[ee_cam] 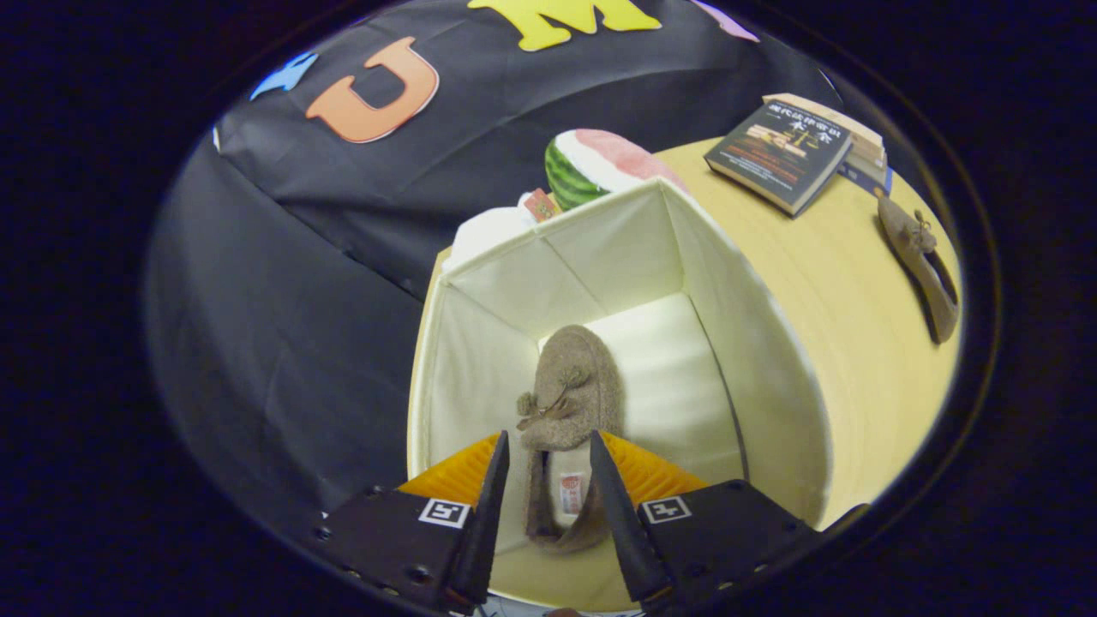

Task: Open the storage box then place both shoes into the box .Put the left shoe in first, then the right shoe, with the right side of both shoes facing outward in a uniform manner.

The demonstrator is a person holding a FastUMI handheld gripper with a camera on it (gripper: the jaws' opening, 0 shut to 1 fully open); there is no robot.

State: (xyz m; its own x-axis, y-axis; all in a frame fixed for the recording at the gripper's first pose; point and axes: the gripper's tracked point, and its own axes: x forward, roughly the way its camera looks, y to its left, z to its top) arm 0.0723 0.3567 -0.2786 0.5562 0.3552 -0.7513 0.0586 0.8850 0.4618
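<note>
One shoe (567, 403) inside the storage box (763, 360), the other shoe (921, 261) on the table (844, 317) near books (784, 150).

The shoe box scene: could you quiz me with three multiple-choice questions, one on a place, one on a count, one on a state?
1. Where is the second shoe?
A in the box
B on the table near the books
C on the watermelon toy

2. How many shoes lie in the box?
A none
B one
C two

3. The tongs are:
A shut on a book
B around the shoe, its heel between them
C holding the lid

Answers: 1 B, it lies beside the books; 2 B, one shoe inside; 3 B, fingers flank the heel.
</note>
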